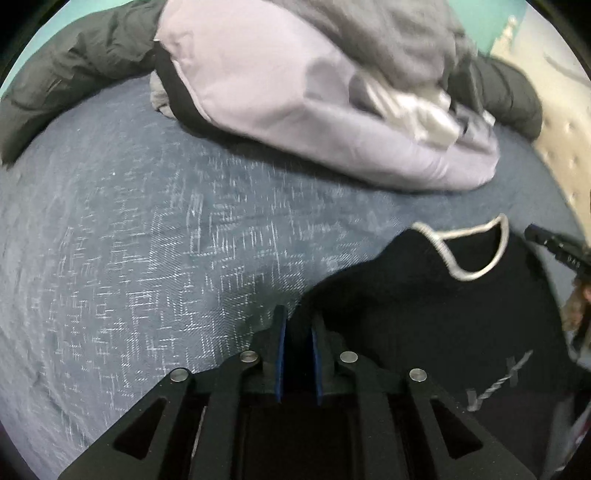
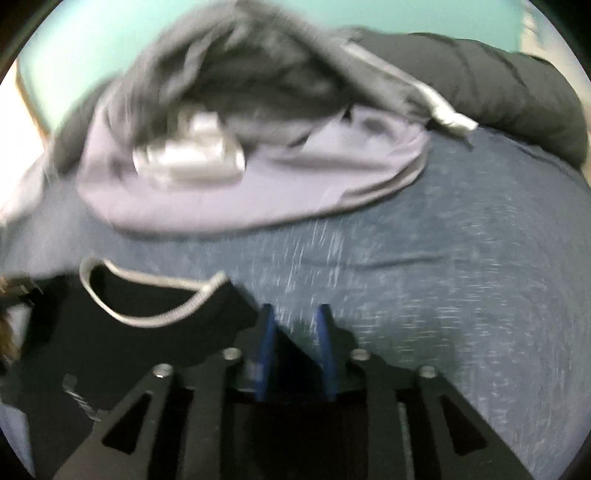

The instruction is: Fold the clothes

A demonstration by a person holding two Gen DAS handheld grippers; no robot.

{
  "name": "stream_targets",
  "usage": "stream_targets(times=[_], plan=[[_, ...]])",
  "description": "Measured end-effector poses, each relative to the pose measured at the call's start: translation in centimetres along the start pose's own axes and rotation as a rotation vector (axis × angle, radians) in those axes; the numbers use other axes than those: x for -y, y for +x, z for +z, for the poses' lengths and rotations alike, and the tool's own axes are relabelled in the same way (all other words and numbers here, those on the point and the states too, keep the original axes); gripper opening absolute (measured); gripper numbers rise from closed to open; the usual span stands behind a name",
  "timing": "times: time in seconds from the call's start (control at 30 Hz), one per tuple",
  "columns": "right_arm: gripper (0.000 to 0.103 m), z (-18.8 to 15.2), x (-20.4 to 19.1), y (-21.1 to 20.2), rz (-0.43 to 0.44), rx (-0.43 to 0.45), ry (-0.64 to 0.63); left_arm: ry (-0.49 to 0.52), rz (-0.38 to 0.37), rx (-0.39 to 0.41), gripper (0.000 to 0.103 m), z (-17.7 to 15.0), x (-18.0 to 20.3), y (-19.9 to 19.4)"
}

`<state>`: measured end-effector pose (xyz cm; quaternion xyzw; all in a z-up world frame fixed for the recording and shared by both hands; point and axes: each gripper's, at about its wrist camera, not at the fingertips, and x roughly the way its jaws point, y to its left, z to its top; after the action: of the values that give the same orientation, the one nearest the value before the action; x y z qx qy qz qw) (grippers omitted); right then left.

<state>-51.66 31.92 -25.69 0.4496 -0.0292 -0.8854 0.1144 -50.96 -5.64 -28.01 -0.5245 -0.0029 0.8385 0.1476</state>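
A black top with a white-trimmed neckline (image 1: pixel 443 295) lies on the blue-grey bedspread (image 1: pixel 147 240). It also shows in the right wrist view (image 2: pixel 122 332). My left gripper (image 1: pixel 298 317) has its jaws close together on the black top's left shoulder edge. My right gripper (image 2: pixel 295 317) has its jaws a little apart, with a corner of the top's right shoulder between them low down. The right gripper's tip (image 1: pixel 554 245) shows at the far right of the left wrist view.
A pile of clothes lies further back: a lilac garment (image 1: pixel 295 103) with grey fabric (image 1: pixel 388 33) and a shiny silver piece (image 1: pixel 417 107) on it. A dark puffy jacket (image 2: pixel 498 96) lies behind. A cream tufted headboard (image 1: pixel 569 155) stands at right.
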Motion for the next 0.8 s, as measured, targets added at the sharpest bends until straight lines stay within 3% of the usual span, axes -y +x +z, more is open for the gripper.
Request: stream_targets(times=[0.13,0.27,0.4,0.57,0.63,0.8], plan=[[0.033,-1.0,1.7,-5.4,0.039,0.031,0.028,-0.005,-0.028,0.041,0.021,-0.7,-0.5,-4.3],[0.035,-4.9,4.5,-11.1,0.062,0.011,0.055,-0.023,-0.022,0.054,0.021,-2.8,-1.8,-8.6],[0.052,-11.8,8.5,-17.0,0.069,-0.013,0.135,-0.064,-0.044,0.073,0.021,-6.4,-3.9,-13.3],[0.052,-19.8,13.3,-22.0,0.003,-0.06,0.252,-0.079,-0.05,0.065,0.021,-11.3,-4.2,-16.8],[0.053,-22.4,14.6,-23.7,0.019,-0.06,0.309,-0.097,-0.061,0.053,0.022,-13.3,-4.1,-17.8],[0.054,-27.5,15.4,-25.4,0.018,-0.131,0.35,-0.107,-0.086,0.037,0.022,-17.4,-2.9,-19.6]])
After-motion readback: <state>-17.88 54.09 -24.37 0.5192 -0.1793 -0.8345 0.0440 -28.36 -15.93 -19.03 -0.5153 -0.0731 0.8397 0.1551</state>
